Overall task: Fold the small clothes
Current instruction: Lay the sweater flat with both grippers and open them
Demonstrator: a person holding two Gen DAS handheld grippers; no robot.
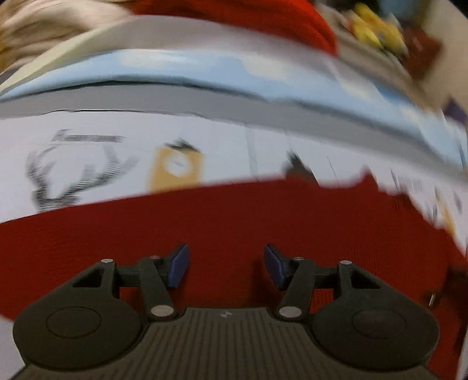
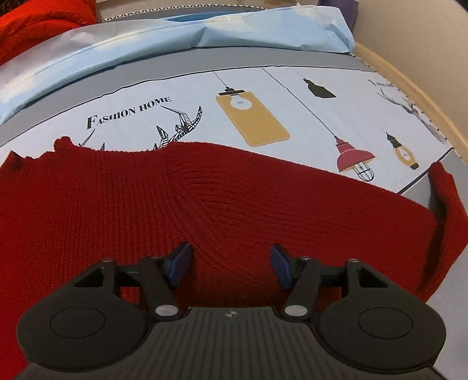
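A dark red knitted garment [image 2: 204, 198] lies spread flat on a printed tablecloth [image 2: 263, 96]. One part of it hangs over the table's right edge [image 2: 447, 210] in the right wrist view. My right gripper [image 2: 231, 266] hovers over the knit, open, with blue pads [image 2: 181, 263] apart and nothing between them. The left wrist view is blurred. It shows the same red garment [image 1: 219, 222] under my left gripper [image 1: 226, 264], which is open with only cloth below its blue pads [image 1: 178, 264].
A light blue sheet [image 2: 234, 32] lies crumpled at the back of the table. A brighter red knit [image 2: 38, 26] is heaped at the back left. A wooden table edge [image 2: 409, 84] runs along the right. Yellow and dark objects [image 1: 377, 29] show at the left view's top right.
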